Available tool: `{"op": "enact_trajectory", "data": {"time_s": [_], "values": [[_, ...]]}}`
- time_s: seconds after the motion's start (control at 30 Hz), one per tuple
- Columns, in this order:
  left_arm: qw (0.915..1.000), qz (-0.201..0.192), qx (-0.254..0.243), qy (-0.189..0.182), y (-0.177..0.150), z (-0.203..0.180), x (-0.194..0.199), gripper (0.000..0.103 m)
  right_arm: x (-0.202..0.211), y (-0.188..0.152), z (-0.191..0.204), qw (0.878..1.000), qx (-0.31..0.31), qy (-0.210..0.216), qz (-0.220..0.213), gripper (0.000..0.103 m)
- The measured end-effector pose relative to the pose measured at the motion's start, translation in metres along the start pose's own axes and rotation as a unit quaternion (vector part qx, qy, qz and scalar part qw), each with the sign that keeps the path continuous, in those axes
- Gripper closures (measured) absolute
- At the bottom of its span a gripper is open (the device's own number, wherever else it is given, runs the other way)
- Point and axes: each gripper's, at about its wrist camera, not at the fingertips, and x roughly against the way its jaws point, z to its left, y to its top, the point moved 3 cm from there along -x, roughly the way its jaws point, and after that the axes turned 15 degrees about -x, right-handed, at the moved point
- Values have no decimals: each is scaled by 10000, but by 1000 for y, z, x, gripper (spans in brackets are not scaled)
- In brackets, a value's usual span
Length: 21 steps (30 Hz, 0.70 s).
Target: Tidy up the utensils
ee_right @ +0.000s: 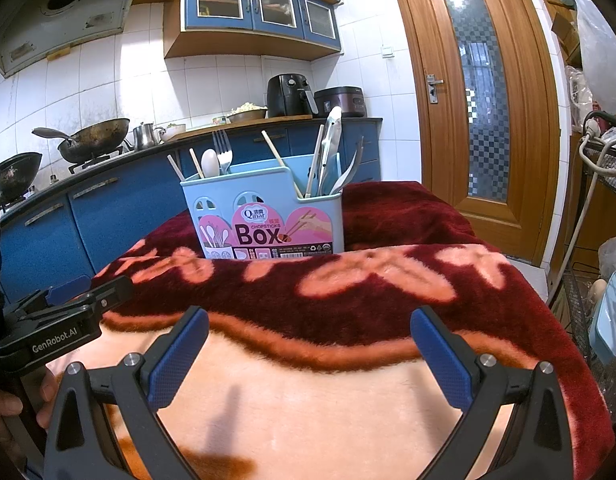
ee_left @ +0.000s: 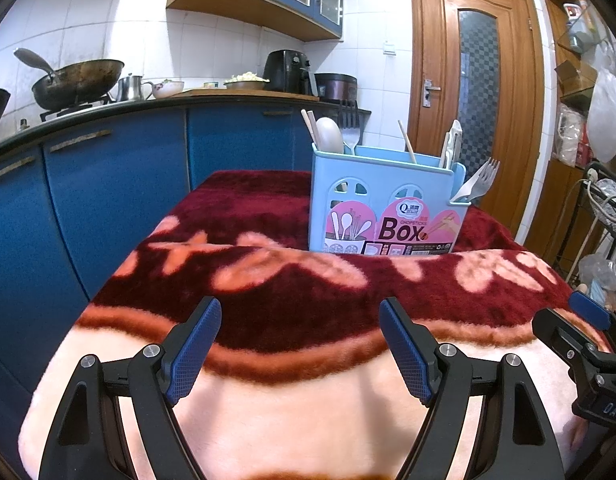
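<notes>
On the blue holder point(ee_right: 268, 208): "CHOPSTICKS Box"

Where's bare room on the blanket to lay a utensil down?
The blanket is bare between both open tools, left and right, and the box, and beside the box. Only the box's compartments are crowded.
</notes>
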Motion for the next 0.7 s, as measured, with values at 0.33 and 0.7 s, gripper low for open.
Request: {"op": "enact_trajectory", "data": {"time_s": [0.33, 0.7], "values": [[10000, -8, 5, -24, 0, 0, 0, 21, 0, 0, 0, 10000, 6, -1, 1, 0], [10000, 6, 16, -31, 0, 0, 0, 21, 0, 0, 0, 10000, -2, -2, 1, 0]]}}
